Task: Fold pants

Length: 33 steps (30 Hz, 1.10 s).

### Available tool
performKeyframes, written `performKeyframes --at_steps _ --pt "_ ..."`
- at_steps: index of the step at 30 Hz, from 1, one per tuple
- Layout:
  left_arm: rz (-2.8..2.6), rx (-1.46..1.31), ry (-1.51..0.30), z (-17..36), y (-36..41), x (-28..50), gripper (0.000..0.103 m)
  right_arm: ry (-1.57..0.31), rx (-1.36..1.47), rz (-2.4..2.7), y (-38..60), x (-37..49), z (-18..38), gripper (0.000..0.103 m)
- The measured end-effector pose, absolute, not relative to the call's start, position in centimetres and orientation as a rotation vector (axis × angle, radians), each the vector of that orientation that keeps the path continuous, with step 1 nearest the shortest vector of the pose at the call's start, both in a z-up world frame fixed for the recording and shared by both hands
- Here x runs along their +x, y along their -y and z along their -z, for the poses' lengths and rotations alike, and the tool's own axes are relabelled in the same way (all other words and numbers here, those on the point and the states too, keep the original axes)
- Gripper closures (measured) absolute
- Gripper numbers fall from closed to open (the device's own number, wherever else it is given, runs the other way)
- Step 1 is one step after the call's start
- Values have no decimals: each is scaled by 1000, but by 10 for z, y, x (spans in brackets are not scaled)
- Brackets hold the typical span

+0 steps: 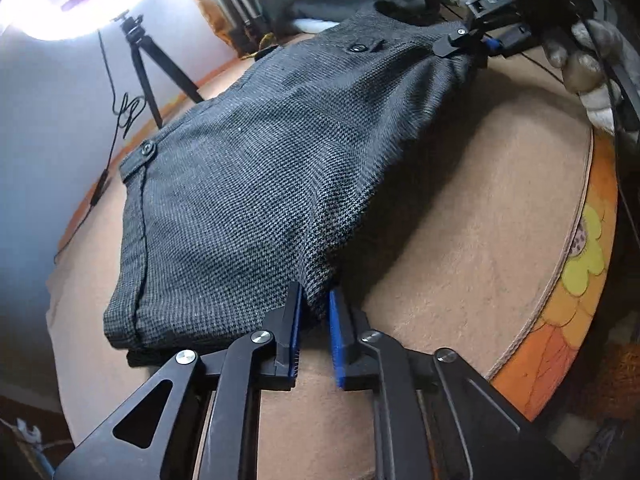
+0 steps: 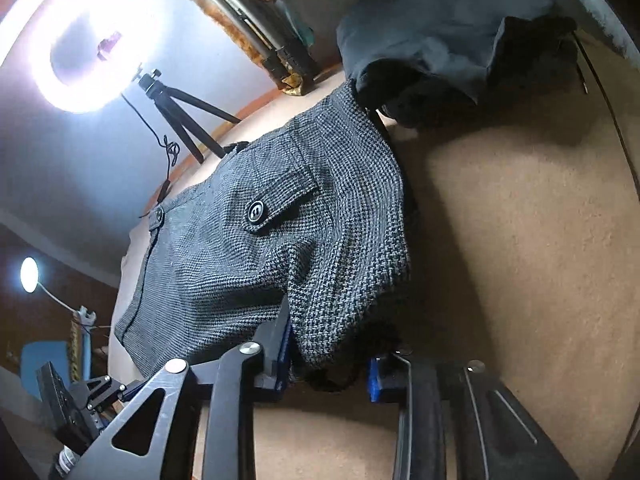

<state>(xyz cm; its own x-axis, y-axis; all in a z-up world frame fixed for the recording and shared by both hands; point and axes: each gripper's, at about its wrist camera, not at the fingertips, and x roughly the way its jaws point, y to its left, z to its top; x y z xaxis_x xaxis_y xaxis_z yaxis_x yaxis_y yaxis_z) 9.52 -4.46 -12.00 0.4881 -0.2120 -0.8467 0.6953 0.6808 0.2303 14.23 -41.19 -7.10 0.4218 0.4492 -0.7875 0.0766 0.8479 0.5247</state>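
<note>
Grey houndstooth pants (image 1: 256,184) lie folded on a tan round table (image 1: 460,240), with buttoned pocket flaps showing. My left gripper (image 1: 314,332) is shut on a near corner of the pants, its blue pads pinching the cloth. My right gripper (image 1: 468,46) shows at the far corner in the left wrist view, clamped on the fabric there. In the right wrist view the pants (image 2: 256,240) drape over my right gripper (image 2: 328,356), whose jaws stand apart with a bunched fold of cloth between them.
A ring light on a black tripod (image 1: 148,64) stands past the table's far left edge. A dark garment pile (image 2: 448,36) lies at the table's far side. The table rim (image 1: 580,272) has an orange floral pattern. My left gripper also shows at lower left in the right wrist view (image 2: 104,392).
</note>
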Motion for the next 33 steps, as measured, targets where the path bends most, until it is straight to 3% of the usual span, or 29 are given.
performKeyframes --at_steps 2,6,13,22,25,27,29,33 --pt "596 590 -911 115 40 95 87 -1133 571 -275 416 141 72 44" --pt "588 529 -892 94 26 93 86 -1115 653 -306 430 131 77 34" --pt "508 387 -817 54 29 116 85 -1079 764 -249 450 129 83 34" --pt "443 295 -817 66 88 168 85 -1058 720 -177 425 139 86 35" --pt "428 311 -820 77 105 182 85 -1052 724 -163 422 141 87 44" --pt "414 317 -823 84 113 191 85 -1051 720 -152 424 142 86 57" --pt "402 308 -822 91 118 199 85 -1054 724 -144 427 143 86 64" --pt "377 319 -830 102 122 210 85 -1058 691 -146 428 143 84 70"
